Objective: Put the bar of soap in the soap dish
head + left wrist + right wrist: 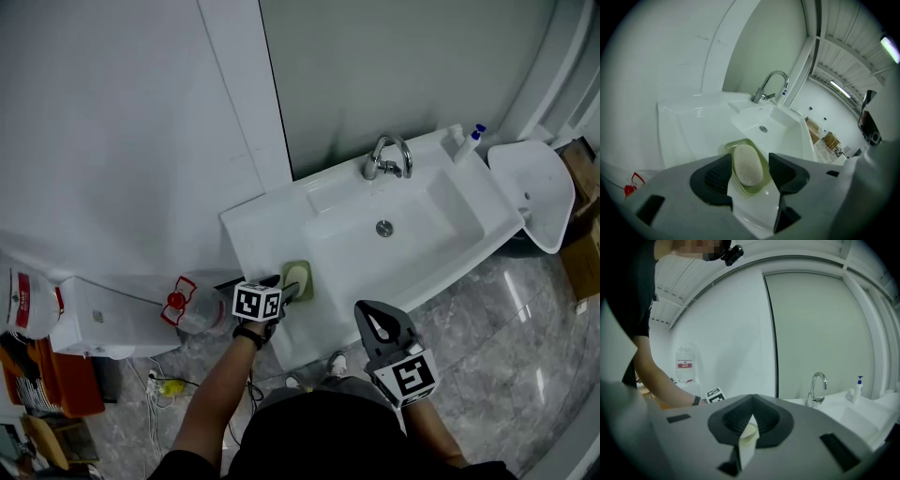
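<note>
Sink (pixel 265 232) – one, white, with a basin and a broad flat rim, set against a pale wall.

Water jug (pixel 22 300) – one, red label, standing left of the sink, well apart from it.

Grippers – two.
- Left gripper (pixel 750 158): jaws spread wide, gripping nothing. It hangs just above the dish, and the soap shows in the gap between the pads, clear of both.
- Right gripper (pixel 752 398): jaws closed with the tips meeting and nothing gripped between them. It is held at the sink's front edge, well apart from the dish.

Tap (pixel 387 157) – one, chrome, curved, at the back of the basin.

Pump bottle (pixel 466 142) – one, white with a blue top, on the back right corner.

Dish (pixel 729 148) – one, pale green, on the rim just left of the basin.

Soap (pixel 746 171) – one oval off-white bar, lying flat in the dish.
</note>
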The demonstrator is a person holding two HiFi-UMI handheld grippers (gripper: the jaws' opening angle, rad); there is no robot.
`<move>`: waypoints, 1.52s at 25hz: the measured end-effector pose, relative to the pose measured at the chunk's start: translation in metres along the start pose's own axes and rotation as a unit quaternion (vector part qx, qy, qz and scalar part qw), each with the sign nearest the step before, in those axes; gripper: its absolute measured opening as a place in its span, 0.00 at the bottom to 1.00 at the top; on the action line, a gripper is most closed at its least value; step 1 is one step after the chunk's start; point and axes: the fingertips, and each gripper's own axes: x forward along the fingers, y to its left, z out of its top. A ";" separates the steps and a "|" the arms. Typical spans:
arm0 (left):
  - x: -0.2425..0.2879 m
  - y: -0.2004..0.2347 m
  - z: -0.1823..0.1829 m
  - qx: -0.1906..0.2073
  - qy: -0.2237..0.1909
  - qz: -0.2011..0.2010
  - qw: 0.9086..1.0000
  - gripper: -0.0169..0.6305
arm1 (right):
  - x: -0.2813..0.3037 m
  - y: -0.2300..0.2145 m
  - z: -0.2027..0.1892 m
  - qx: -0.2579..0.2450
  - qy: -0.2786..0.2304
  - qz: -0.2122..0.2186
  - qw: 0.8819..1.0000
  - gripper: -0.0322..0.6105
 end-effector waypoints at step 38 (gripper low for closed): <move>-0.173 -0.026 0.069 0.141 -0.228 -0.005 0.963 0.06 | 0.017 0.079 0.036 -0.053 -0.016 0.017 0.998 0.07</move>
